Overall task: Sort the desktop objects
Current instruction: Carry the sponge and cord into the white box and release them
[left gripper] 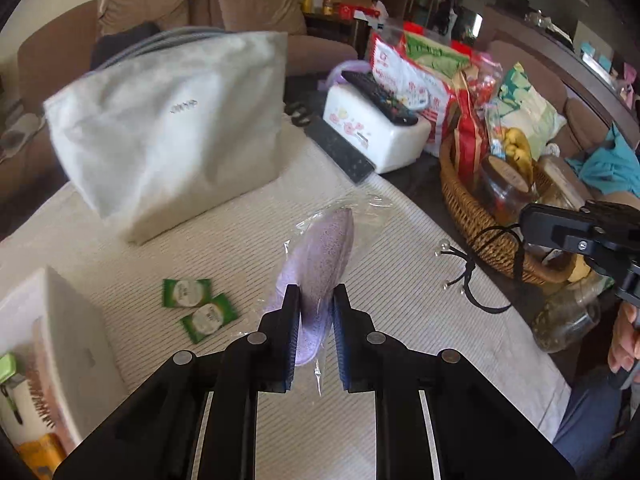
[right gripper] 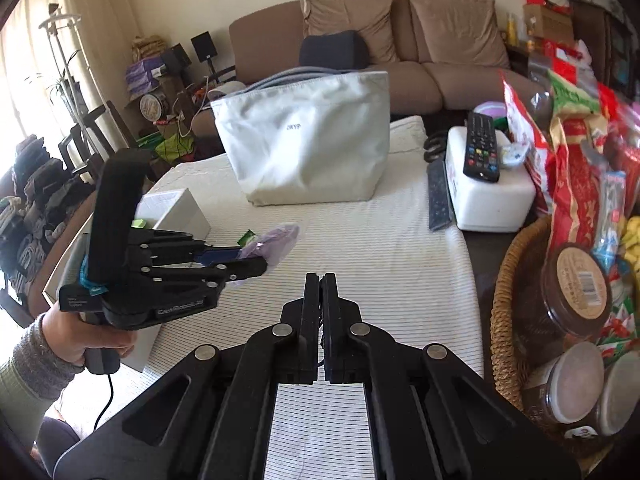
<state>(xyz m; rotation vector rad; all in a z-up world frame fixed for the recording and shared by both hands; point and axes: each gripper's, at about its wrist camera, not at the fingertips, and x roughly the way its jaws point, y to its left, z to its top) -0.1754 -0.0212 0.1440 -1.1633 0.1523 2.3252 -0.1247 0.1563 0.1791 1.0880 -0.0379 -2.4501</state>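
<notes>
My left gripper (left gripper: 316, 296) is shut on a purple pad in a clear wrapper (left gripper: 320, 256) and holds it above the striped white cloth (left gripper: 380, 360); the pad also shows in the right wrist view (right gripper: 276, 242), clamped in the left gripper (right gripper: 256, 262). Two green sachets (left gripper: 198, 308) lie on the cloth left of it. A black cord with beads (left gripper: 468, 276) lies to the right. My right gripper (right gripper: 321, 280) is shut and empty above the cloth; it also shows at the right edge of the left wrist view (left gripper: 532, 224).
A white fabric bag (left gripper: 172, 128) stands at the back. A white box (left gripper: 44, 344) with a brush and bottles is at the left. A white tissue box (right gripper: 488, 188) carries a remote (right gripper: 482, 146). A wicker basket (right gripper: 504, 304) of snacks and jars stands at the right.
</notes>
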